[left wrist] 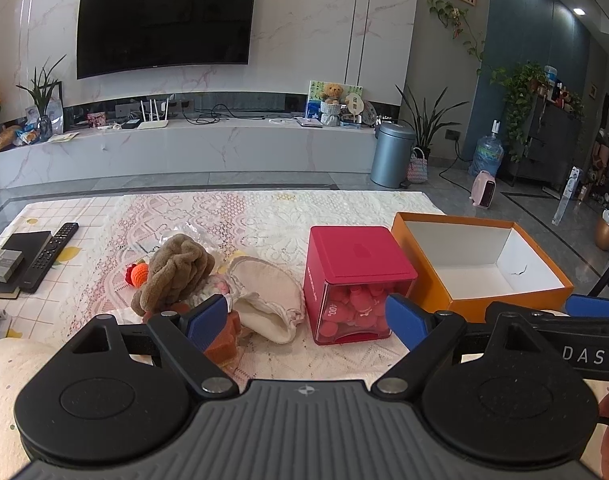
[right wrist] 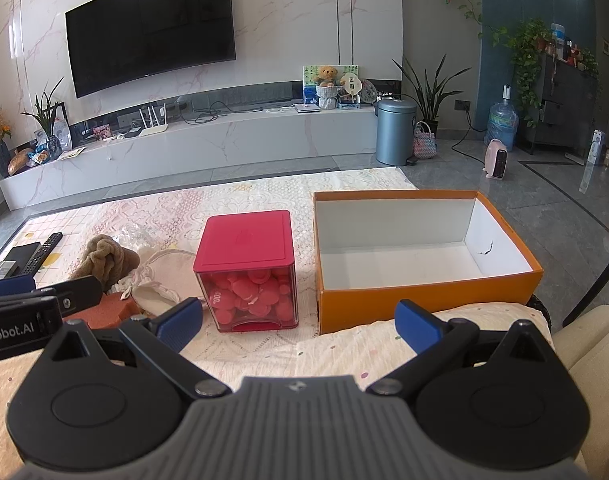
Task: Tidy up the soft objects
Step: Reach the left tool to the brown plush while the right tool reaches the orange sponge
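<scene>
Blue pads tip both black grippers, and each stands wide apart with nothing between: the left gripper [left wrist: 308, 318] low over the near edge of the bench [left wrist: 264, 216], the right gripper [right wrist: 300, 322] beside it, aimed at the boxes. Just past the left gripper's left pad lies a rust-coloured sponge block [left wrist: 224, 340], coarse and square-cut, touching a limp cream drawstring pouch [left wrist: 264, 300] whose mouth is gathered and frilled. Behind them slumps a knotted brown plush [left wrist: 176, 272], fuzzy and lumpy, with a small orange crocheted toy [left wrist: 138, 274] at its left side. Lace cloth, holed and patterned, covers the bench. Right of the pile stands a red cube box [right wrist: 246, 268], hard plastic with a clear front showing red rounded pieces. Near it, a bit apart, sits an orange cardboard box [right wrist: 424, 296], open-topped, white inside and bare, its near wall close to the bench edge. Far left lies a flat black remote [left wrist: 50, 254], well apart from the soft things.
</scene>
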Action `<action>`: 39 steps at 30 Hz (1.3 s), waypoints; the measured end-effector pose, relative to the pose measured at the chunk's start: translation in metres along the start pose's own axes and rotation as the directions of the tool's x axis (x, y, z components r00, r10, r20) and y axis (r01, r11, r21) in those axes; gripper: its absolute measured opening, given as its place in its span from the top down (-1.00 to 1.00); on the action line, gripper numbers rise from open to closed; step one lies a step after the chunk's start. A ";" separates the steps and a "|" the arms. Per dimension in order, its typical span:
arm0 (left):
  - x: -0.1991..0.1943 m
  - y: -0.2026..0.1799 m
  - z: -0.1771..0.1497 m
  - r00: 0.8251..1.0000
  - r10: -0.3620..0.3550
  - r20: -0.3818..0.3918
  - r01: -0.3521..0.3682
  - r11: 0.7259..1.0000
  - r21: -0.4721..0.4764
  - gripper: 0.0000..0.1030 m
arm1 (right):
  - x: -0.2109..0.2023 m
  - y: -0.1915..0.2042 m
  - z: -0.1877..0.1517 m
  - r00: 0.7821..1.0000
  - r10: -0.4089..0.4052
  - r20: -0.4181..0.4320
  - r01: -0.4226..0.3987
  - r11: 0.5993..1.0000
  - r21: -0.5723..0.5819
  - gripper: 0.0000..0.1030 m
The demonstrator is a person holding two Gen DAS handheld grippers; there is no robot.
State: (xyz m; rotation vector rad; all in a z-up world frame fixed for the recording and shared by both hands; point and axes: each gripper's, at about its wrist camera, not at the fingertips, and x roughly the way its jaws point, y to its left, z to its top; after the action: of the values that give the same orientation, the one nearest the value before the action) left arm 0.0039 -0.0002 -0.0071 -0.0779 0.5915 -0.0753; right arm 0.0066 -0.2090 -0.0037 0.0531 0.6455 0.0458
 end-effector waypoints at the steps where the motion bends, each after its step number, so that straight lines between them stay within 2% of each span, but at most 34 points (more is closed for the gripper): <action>1: 0.000 0.000 -0.001 1.000 -0.001 -0.002 0.001 1.000 0.000 -1.00 | 0.000 0.000 0.000 1.000 0.001 0.001 -0.001 1.000 -0.003 -0.95; 4: 0.002 0.002 -0.005 1.000 -0.007 -0.008 0.007 1.000 0.001 -0.83 | 0.001 0.002 -0.002 1.000 0.009 0.015 -0.009 1.000 -0.013 -0.95; 8: 0.005 0.012 -0.014 1.000 -0.021 -0.017 0.021 1.000 -0.017 -0.72 | 0.000 0.007 -0.008 0.996 0.054 0.069 -0.052 0.998 -0.032 -0.95; 10: 0.007 0.020 -0.019 0.999 -0.032 -0.022 0.031 0.999 -0.033 -0.52 | 0.003 0.011 -0.010 0.994 0.077 0.076 -0.072 0.995 -0.066 -0.95; 12: 0.010 0.029 -0.023 0.998 -0.042 -0.036 0.040 0.998 -0.056 -0.39 | 0.009 0.015 -0.011 0.994 0.094 0.061 -0.088 0.992 -0.087 -0.95; 17: 0.016 0.053 -0.030 0.998 -0.054 -0.036 0.050 0.994 -0.096 -0.22 | 0.033 0.028 -0.011 0.986 0.167 -0.015 -0.167 0.983 -0.080 -0.93; 19: 0.017 0.063 -0.031 0.999 -0.049 -0.021 0.047 0.993 -0.111 -0.06 | 0.043 0.037 -0.011 0.980 0.194 -0.044 -0.198 0.974 -0.112 -0.81; 22: 0.022 0.076 -0.030 1.000 -0.010 -0.020 0.008 0.996 -0.088 0.03 | 0.057 0.054 -0.010 0.976 0.207 -0.074 -0.217 0.962 -0.166 -0.52; 23: 0.025 0.079 -0.030 1.000 0.003 -0.025 -0.005 0.997 -0.073 0.03 | 0.062 0.060 -0.009 0.972 0.220 -0.087 -0.233 0.957 -0.176 -0.41; 29: 0.045 0.110 -0.029 0.994 0.034 -0.103 -0.037 0.999 -0.033 0.02 | 0.096 0.095 -0.002 0.944 0.288 -0.160 -0.317 0.926 -0.205 -0.40; 32: 0.058 0.121 -0.031 0.985 0.078 -0.155 -0.081 0.997 -0.011 0.02 | 0.120 0.115 -0.003 0.921 0.325 -0.216 -0.367 0.911 -0.190 -0.40; 36: 0.072 0.137 -0.031 0.976 0.098 -0.193 -0.111 0.992 -0.060 0.05 | 0.151 0.141 -0.008 0.886 0.362 -0.290 -0.418 0.895 -0.157 -0.36; 39: 0.084 0.145 -0.031 0.964 0.125 -0.234 -0.148 0.986 -0.083 0.17 | 0.171 0.155 -0.007 0.865 0.382 -0.327 -0.432 0.897 -0.097 -0.37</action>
State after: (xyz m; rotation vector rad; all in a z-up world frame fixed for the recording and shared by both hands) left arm 0.0631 0.1347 -0.0934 -0.1264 0.8287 0.0809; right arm 0.1345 -0.0443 -0.1022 0.0200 0.9257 0.5300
